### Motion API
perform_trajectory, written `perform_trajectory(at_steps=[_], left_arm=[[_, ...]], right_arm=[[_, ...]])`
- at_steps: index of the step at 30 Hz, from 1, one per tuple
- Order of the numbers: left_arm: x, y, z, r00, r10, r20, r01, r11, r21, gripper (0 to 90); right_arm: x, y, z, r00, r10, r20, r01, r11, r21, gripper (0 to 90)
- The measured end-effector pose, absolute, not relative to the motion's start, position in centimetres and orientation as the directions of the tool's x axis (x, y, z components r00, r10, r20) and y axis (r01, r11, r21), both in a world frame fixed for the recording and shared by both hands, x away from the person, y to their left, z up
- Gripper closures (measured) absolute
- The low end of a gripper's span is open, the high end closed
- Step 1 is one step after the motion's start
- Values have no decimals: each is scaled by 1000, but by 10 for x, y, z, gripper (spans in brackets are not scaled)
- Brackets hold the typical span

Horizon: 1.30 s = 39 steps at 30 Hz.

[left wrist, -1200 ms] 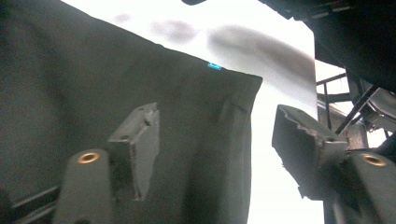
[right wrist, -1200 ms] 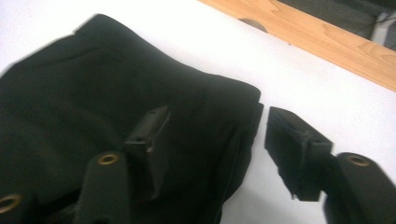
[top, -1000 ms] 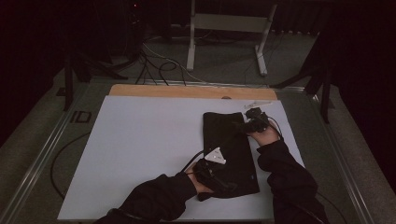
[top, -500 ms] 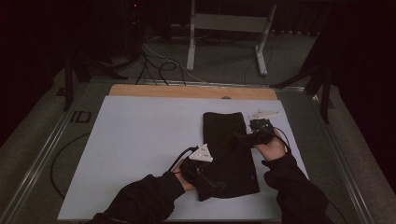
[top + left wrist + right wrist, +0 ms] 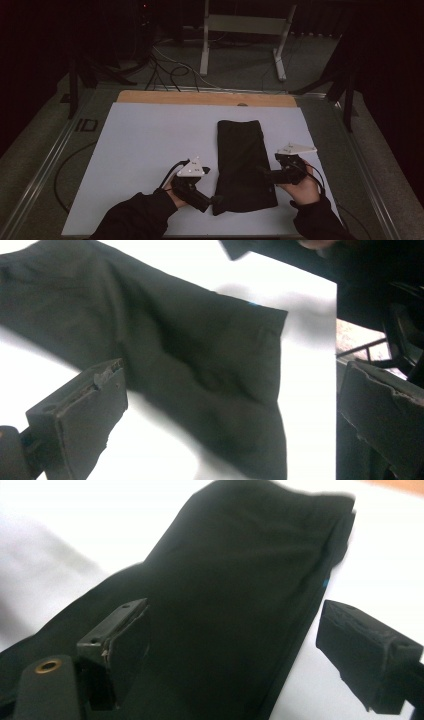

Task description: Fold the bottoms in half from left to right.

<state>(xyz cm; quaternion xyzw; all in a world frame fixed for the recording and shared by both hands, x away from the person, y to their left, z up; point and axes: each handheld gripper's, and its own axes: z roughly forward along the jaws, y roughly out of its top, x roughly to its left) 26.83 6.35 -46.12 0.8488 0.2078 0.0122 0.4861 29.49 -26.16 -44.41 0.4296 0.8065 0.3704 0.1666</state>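
One folded black cloth lies on one white table. My left gripper at eight o'clock and right gripper at three o'clock flank it, jaws released, grasping nothing.

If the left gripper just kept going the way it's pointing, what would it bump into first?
Most likely the folded black cloth: the left gripper has its open jaws aimed at the cloth's near end on the white table. How big the gap is, I can't tell.

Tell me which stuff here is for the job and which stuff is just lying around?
For the job:
black folded cloth
left gripper, jaws open beside the cloth
right gripper, jaws open at the cloth's edge
white table mat

Just lying around:
cables on the floor
white metal stand
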Motion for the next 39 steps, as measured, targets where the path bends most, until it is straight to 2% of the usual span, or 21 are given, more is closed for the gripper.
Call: perform_trajectory(at_steps=[4,6,7,10,14,17,20,22,24,26,36,39], left_arm=[[269,77,-464,897,395,-197,362,-402,841,3],[269,81,-466,891,404,-207,371,-385,845,3],[268,83,-467,888,409,-210,375,-379,846,3],[265,85,-472,883,421,-208,380,-382,842,3],[260,83,-474,894,408,-187,361,-406,840,3],[258,80,-477,897,405,-177,355,-422,834,4],[257,78,-480,897,404,-178,355,-423,833,4],[257,77,-482,897,403,-179,357,-424,832,4],[258,77,-483,899,400,-180,356,-426,832,4],[258,76,-484,898,401,-184,359,-421,833,4],[255,72,-486,904,376,-202,365,-433,824,10],[251,69,-488,923,323,-211,348,-465,814,70]], right_arm=[[274,-268,-448,-553,829,81,596,326,734,172],[264,-272,-450,-547,832,95,606,315,730,265],[260,-273,-453,-546,832,102,614,314,724,274],[242,-276,-464,-541,833,117,652,328,683,423],[233,-279,-471,-532,839,118,678,338,653,472],[229,-283,-477,-521,839,160,702,313,640,527],[228,-283,-487,-514,844,152,733,340,589,575],[229,-283,-490,-516,841,161,746,349,567,660],[228,-283,-488,-538,828,161,735,366,571,786],[227,-281,-487,-553,820,146,724,387,571,853],[219,-287,-466,-544,823,162,684,323,654,865],[219,-289,-466,-531,834,150,689,322,649,866]])
